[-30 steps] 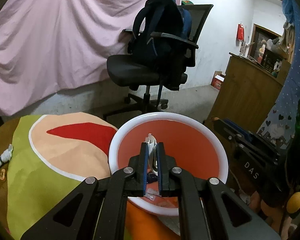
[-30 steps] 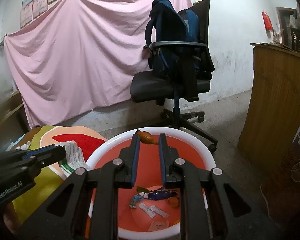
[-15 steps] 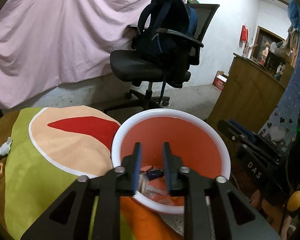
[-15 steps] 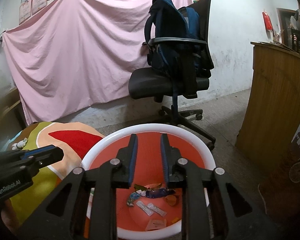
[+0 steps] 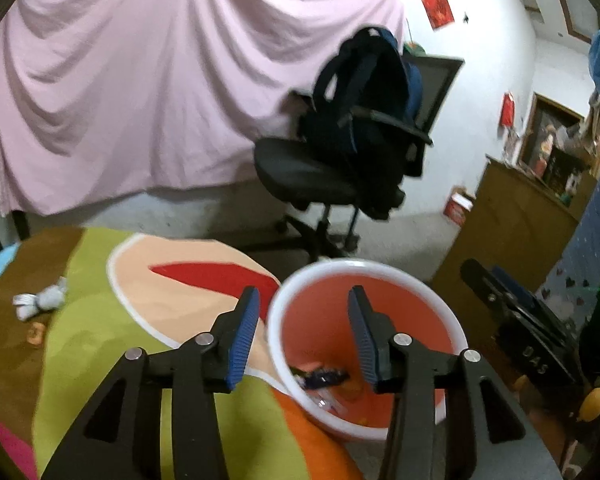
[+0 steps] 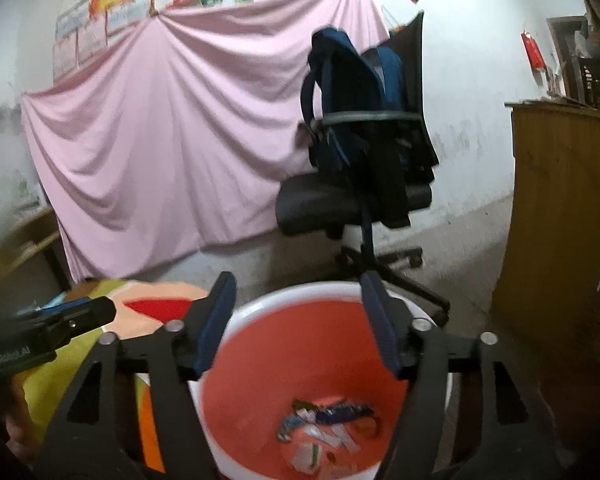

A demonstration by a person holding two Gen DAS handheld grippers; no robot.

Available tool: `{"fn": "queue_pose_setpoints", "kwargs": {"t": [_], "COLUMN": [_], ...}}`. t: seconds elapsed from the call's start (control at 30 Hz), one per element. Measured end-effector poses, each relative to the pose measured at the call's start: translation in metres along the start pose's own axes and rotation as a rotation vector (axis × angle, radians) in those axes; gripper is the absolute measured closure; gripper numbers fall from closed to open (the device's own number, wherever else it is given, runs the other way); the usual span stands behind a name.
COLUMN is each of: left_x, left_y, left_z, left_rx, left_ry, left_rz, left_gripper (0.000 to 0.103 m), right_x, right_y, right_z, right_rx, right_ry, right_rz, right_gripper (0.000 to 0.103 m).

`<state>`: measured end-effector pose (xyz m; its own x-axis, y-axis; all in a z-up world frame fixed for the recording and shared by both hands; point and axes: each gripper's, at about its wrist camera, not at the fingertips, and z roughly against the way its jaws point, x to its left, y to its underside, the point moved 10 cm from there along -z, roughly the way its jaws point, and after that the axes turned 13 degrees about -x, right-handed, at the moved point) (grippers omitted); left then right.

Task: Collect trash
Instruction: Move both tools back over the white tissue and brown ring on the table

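A red basin with a white rim (image 5: 384, 270) (image 6: 260, 300) stands at the edge of a colourful cloth. Several wrappers and scraps (image 6: 328, 428) (image 5: 324, 376) lie on its bottom. My left gripper (image 5: 302, 312) is open and empty above the basin's left rim. My right gripper (image 6: 298, 300) is open and empty over the basin. A crumpled white tissue (image 5: 40, 302) and a small orange scrap (image 5: 35, 334) lie on the cloth at far left in the left wrist view. The left gripper's body shows in the right wrist view (image 6: 48, 330).
The colourful cloth (image 5: 148, 344) covers the surface left of the basin. A black office chair with a blue backpack (image 5: 352, 152) (image 6: 360, 152) stands behind it. A pink sheet (image 6: 172, 140) hangs on the wall. A wooden cabinet (image 5: 516, 228) (image 6: 560, 208) stands at right.
Both grippers have opened wide and let their trash fall into the basin: the left dropped a white wrapper, the right an orange scrap. Both views have tilted up a little.
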<state>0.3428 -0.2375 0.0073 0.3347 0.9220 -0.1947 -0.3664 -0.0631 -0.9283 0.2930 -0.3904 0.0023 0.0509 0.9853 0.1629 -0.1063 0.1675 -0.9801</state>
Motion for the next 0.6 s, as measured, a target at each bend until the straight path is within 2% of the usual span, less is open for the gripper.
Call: {"fn": "queue_pose_setpoints", "kwargs": {"t": [0.07, 0.13, 0.27, 0.37, 0.43, 0.6], "left_x": [0.009, 0.019, 0.039, 0.056, 0.068, 0.105], "left_y": [-0.008, -0.015, -0.025, -0.03, -0.033, -0.045], "left_z": [0.01, 0.019, 0.039, 0.054, 0.065, 0.095], "left_rx": [-0.031, -0.061, -0.108, -0.138, -0.171, -0.271], "left_ry": [-0.024, -0.05, -0.091, -0.126, -0.156, -0.228], "left_rz": [-0.003, -0.004, -0.011, -0.011, -0.008, 0.025], "left_gripper": [0.06, 0.049, 0.046, 0.031, 0.014, 0.003], "right_x": [0.007, 0.015, 0.035, 0.051, 0.065, 0.099], "right_y": [-0.009, -0.016, -0.026, -0.033, -0.037, -0.047], "right_z": [0.004, 0.007, 0.014, 0.018, 0.021, 0.027], "right_rx": [-0.041, -0.08, -0.144, -0.193, -0.227, -0.297], "right_ry": [-0.017, -0.037, -0.085, -0.114, -0.147, -0.208], "right_rz": [-0.011, -0.017, -0.026, -0.034, -0.041, -0.044], "right_gripper": [0.003, 0.0, 0.0, 0.0, 0.0, 0.0]}}
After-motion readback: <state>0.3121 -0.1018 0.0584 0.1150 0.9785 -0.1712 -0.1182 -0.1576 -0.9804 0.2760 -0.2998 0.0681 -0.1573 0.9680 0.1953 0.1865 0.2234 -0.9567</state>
